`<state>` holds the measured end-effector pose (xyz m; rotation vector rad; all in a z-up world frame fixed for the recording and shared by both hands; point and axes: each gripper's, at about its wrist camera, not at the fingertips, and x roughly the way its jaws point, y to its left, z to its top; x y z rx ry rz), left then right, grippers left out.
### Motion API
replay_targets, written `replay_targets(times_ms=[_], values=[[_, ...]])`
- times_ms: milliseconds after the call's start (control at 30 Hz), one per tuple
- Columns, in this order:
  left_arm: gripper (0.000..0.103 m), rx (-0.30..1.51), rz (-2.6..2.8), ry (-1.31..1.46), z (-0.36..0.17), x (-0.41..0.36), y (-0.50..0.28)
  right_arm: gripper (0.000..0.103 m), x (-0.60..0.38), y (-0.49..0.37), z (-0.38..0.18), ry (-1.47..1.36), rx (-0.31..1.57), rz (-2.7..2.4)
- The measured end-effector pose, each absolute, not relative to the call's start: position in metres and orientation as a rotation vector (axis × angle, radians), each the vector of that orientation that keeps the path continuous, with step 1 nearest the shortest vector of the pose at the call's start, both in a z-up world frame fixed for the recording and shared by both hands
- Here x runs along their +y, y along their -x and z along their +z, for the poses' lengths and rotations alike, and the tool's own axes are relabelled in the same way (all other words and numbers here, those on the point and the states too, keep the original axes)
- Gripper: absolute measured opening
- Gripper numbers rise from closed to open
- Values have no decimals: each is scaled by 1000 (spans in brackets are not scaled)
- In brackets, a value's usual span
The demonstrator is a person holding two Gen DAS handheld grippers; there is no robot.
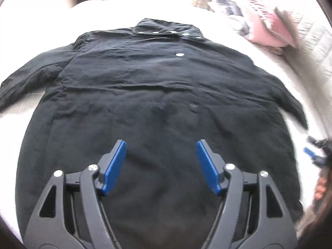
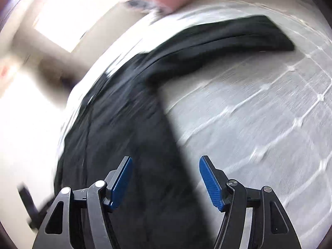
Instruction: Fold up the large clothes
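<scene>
A large black jacket (image 1: 149,95) lies spread flat on the white bed, collar with silver snaps (image 1: 170,32) at the far end and both sleeves out to the sides. My left gripper (image 1: 161,145) hovers over the jacket's lower middle, its blue pads wide apart with nothing between them. In the blurred right wrist view, my right gripper (image 2: 165,161) stands open above the jacket's right side edge (image 2: 128,137), with the right sleeve (image 2: 238,39) stretching away ahead. The right gripper (image 1: 315,153) also shows at the right border of the left wrist view.
A pile of pink and grey clothes (image 1: 259,18) lies at the far right of the quilted white bed (image 2: 259,114). A person's hand (image 1: 320,186) shows at the right border. Beyond the bed's left edge lies bright floor (image 2: 27,124).
</scene>
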<state>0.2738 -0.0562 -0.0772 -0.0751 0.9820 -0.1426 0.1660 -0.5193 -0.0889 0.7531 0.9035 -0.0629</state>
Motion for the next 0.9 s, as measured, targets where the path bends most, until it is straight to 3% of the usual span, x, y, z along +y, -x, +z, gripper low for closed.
replay_targets(times_ms=[133, 300, 433, 467, 533, 567, 700, 900], values=[[71, 1080, -174, 120, -115, -55, -287, 68, -587, -205, -101, -892, 850, -155], [71, 1038, -184, 77, -113, -58, -288, 68, -663, -242, -121, -1118, 746, -341], [71, 1029, -152, 86, -119, -51, -295, 67, -681, -271, -130, -1083, 726, -445], [71, 1026, -143, 76, -119, -51, -296, 65, -680, -277, -128, -1048, 723, -462], [71, 1019, -135, 62, -118, -48, -296, 40, -681, -289, -124, -960, 735, -509], [71, 1016, -133, 60, -118, -46, -296, 15, -682, -297, -122, -908, 755, -527], [71, 1012, -123, 89, -118, -40, -299, 7, -682, -314, -87, -690, 751, -572], [71, 1009, -117, 95, -118, -33, -303, 6, -681, -326, -36, -554, 697, -641]])
